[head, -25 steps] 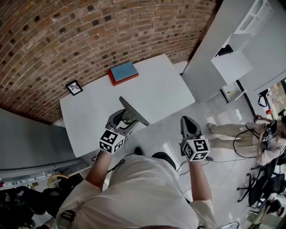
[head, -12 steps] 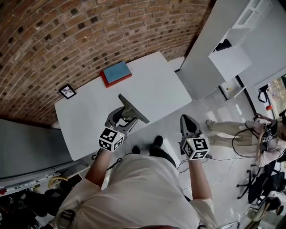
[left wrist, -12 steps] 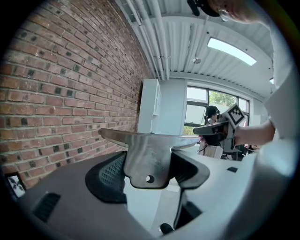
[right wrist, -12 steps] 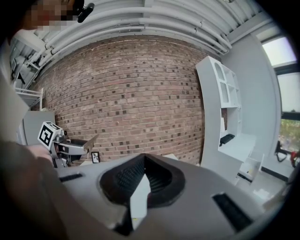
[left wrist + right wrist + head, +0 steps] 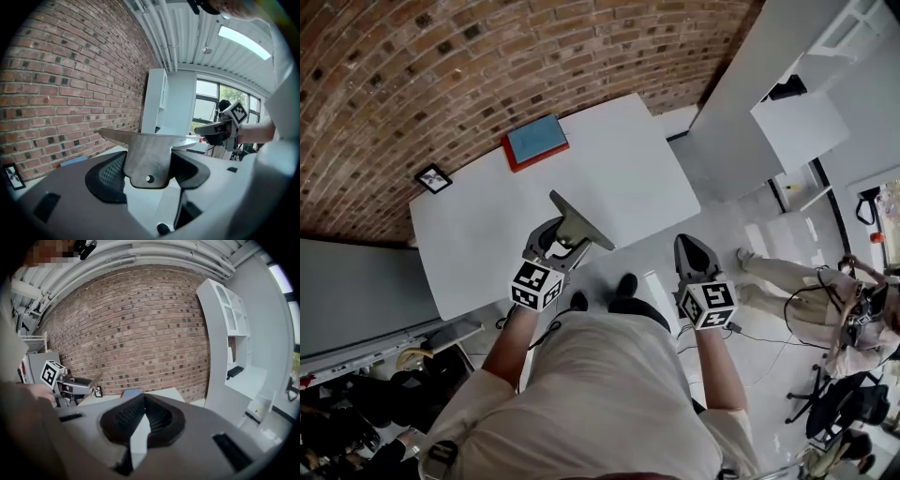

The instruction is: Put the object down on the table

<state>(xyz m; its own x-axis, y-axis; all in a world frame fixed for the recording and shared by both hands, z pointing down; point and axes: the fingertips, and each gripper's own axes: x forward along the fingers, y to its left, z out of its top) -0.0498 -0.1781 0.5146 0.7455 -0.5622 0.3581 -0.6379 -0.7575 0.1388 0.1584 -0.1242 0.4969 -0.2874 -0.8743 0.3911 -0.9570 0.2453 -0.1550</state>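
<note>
The metal plate (image 5: 149, 159), a flat grey piece with a short tab and a small hole in it, is being held in the air over the near edge of the white table (image 5: 478, 244), not resting on it. The left gripper (image 5: 561, 246) is clamping it by the tab, with both dark pads pressing on the tab's sides and the wide blade spreading out beyond the jaws. The right gripper (image 5: 694, 255) is hovering off the table's near right corner, over the floor, jaws pinched together with nothing between them. At the table's far edge a red-and-blue book (image 5: 534, 142) is lying flat, and a small picture frame (image 5: 432, 177) is sitting at the far left corner, both close to the brick wall (image 5: 441, 66). A second person (image 5: 797, 281) is standing well to the right of the table.
</note>
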